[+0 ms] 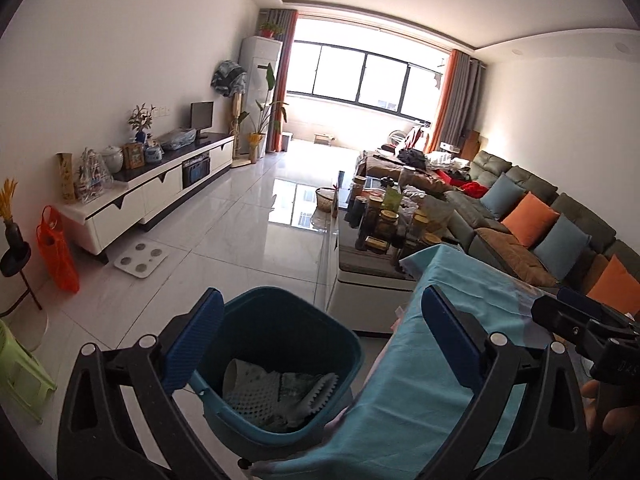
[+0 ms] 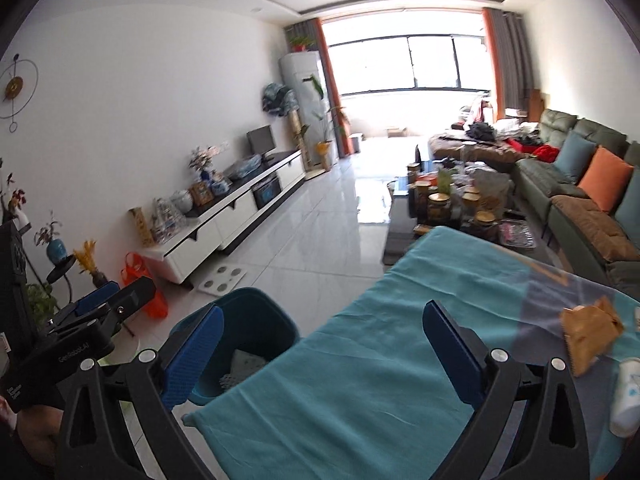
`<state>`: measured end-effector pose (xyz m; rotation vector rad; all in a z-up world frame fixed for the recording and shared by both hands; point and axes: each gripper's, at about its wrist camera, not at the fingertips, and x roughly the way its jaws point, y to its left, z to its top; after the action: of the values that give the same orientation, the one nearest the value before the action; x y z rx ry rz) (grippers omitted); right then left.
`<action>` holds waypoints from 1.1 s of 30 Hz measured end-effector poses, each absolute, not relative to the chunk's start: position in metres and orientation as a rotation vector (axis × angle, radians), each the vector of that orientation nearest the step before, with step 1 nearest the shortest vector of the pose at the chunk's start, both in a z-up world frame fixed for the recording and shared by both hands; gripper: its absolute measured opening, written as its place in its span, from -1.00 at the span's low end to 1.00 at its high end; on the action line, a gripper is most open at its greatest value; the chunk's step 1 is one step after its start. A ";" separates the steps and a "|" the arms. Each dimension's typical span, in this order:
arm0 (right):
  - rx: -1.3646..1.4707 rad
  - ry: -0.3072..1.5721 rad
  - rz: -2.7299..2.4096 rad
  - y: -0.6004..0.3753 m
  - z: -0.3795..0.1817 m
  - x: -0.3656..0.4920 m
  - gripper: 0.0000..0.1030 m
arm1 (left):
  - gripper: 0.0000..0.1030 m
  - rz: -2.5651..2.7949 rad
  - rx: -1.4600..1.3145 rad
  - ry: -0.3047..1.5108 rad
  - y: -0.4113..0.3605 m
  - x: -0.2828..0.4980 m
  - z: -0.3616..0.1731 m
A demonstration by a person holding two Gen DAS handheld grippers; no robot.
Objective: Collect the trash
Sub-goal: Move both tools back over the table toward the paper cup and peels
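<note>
A bench (image 2: pixel 360 360) draped in a teal cloth fills the foreground; beside its left edge on the floor stands a teal trash bin (image 1: pixel 280 328) holding crumpled waste (image 1: pixel 276 396); a brown paper bag (image 2: pixel 588 332) and white cup (image 2: pixel 628 396) lie on the bench; left gripper (image 1: pixel 324 344) and right gripper (image 2: pixel 324 352) both gape wide, empty.
</note>
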<state>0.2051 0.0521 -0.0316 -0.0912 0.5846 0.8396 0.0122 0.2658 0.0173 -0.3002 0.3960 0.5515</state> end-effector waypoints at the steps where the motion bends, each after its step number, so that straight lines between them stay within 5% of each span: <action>1: -0.082 0.575 0.826 0.045 -0.030 0.205 0.87 | 0.89 0.536 -0.294 0.389 0.257 0.014 0.021; 33: -0.009 0.292 0.300 -0.172 -0.010 0.144 0.87 | 0.89 0.087 -0.110 0.361 0.046 0.077 0.040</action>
<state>0.1444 -0.1717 -0.0097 -0.0093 0.2924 0.3004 0.0773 0.0464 0.0402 -0.1097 0.3610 0.0870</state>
